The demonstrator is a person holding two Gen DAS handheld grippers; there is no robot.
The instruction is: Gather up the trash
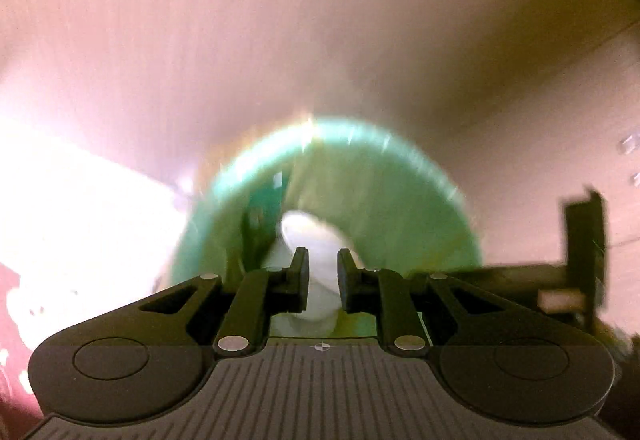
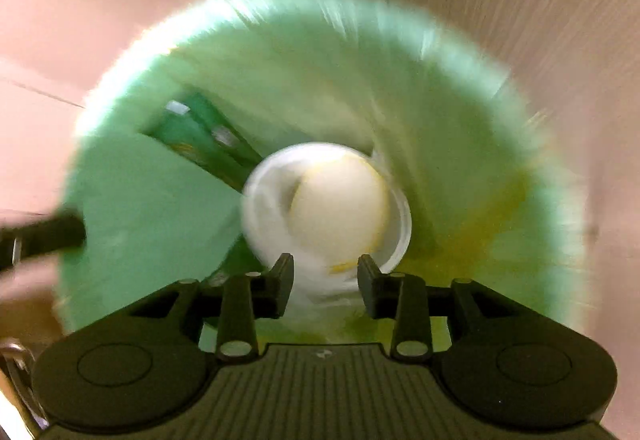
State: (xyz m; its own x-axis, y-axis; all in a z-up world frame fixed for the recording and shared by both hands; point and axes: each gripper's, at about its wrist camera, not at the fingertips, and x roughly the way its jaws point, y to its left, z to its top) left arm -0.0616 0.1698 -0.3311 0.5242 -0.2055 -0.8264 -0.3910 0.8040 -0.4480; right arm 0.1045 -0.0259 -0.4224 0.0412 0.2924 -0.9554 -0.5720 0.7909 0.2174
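Ribbed grey housing and black linkage arms fill the bottom of both wrist views, and both pictures are smeared by motion blur. Beyond the right gripper (image 2: 325,268) a green-lined trash bin (image 2: 460,87) opens wide, its rim ringing most of the view. Straight ahead of the right fingertips, down inside the bin, lies a white cup (image 2: 332,207) with its round mouth turned toward the camera and a pale cream inside. The right jaws stand partly apart; the cup's lower edge shows in the gap between them, but the pads do not appear to press on it, and the blur leaves contact unclear. Ahead and to the left of the right fingers, a dark green packet (image 2: 204,143) leans against the liner wall behind the cup. At the far left edge of that view a dark blurred shape pokes in over the bin's rim; what it is cannot be told.

From the left gripper (image 1: 323,260) the same bin (image 1: 400,175) sits ahead and smaller, on a pale floor (image 1: 280,19). Its jaws are a narrow way apart, with the white cup (image 1: 316,236) seen in the gap beyond the tips; no grip is visible. To the right of the left fingers a dark blurred object shows at the edge
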